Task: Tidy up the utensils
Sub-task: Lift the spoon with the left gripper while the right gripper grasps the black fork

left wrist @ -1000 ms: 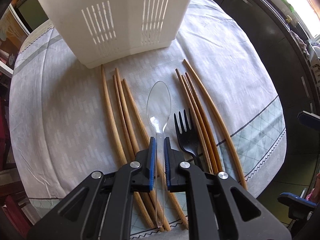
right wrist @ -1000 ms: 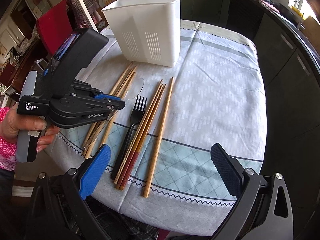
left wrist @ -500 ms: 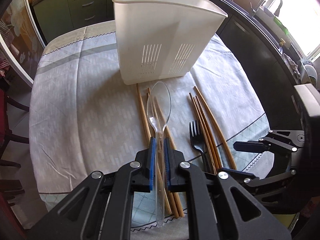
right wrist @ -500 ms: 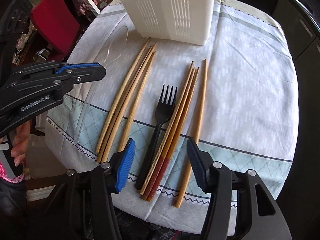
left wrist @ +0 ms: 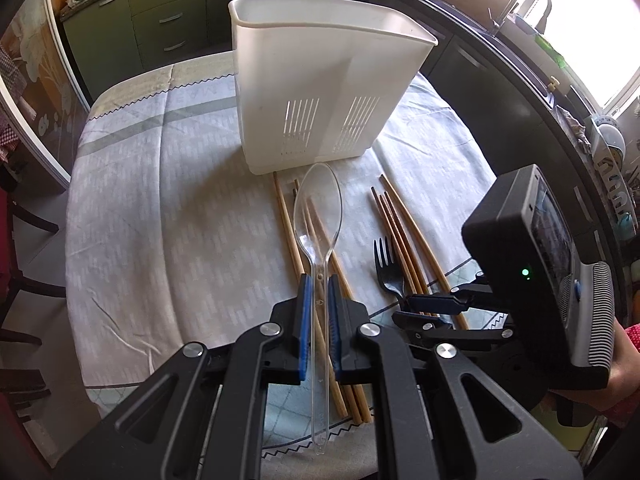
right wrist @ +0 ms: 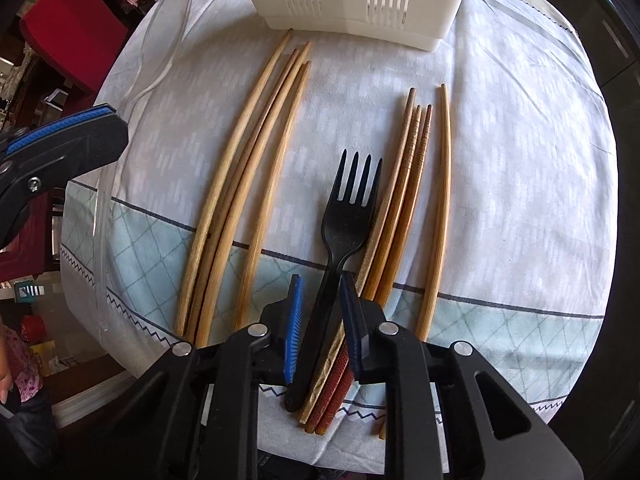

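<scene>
Clear plastic spoon (left wrist: pixel 318 216) pinched in left tool (left wrist: pixel 319 316), right tool (right wrist: pixel 322 320) straddling matte black fork (right wrist: pixel 340 236).

No readable text, label, brand or number appears in either view. The screen on the right gripper's (left wrist: pixel 436 304) body is too blurred to read, and a faint woven pattern on the tablecloth (left wrist: pixel 160 208) cannot be made out as letters.

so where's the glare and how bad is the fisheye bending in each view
Left wrist view: the window at upper right is blown out white; the table edge curves. Right wrist view: even light, no strong glare; the chopsticks bow outward, and the clear spoon is only a faint outline at left.
</scene>
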The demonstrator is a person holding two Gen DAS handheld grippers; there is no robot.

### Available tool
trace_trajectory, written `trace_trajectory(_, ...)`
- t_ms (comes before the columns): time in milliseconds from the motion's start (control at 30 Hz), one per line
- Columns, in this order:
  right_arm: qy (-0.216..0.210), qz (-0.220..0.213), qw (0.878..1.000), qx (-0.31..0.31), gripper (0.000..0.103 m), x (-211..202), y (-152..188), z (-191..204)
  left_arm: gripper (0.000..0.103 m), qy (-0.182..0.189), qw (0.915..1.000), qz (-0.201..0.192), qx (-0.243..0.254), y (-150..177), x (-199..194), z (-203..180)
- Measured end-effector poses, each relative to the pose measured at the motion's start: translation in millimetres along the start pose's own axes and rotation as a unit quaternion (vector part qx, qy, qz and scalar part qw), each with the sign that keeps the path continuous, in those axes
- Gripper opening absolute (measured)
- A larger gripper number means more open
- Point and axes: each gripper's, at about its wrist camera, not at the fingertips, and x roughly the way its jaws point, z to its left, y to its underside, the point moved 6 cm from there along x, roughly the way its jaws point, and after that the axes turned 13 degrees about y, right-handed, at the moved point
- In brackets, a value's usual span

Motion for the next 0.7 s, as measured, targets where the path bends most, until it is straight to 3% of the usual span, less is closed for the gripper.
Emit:
trace_trajectory(300,0.040,-0.045,0.998,-0.003,0.011,-4,-1,20,0.008,0.004,1.0000,-0.008,0.002,-3,-7,-3)
trace_trajectory(533,-0.049,-0.110,0.992,0.036,0.010,-33,10,18,0.008,0.007,0.9996,-0.028,0.004,-12,-25,-8)
trace_trajectory(700,-0.116,-0.162,0.978,0.059,0.010,-63,21,5,0.008,0.015,0.9965,-0.080,0.016,-41,-60,-22)
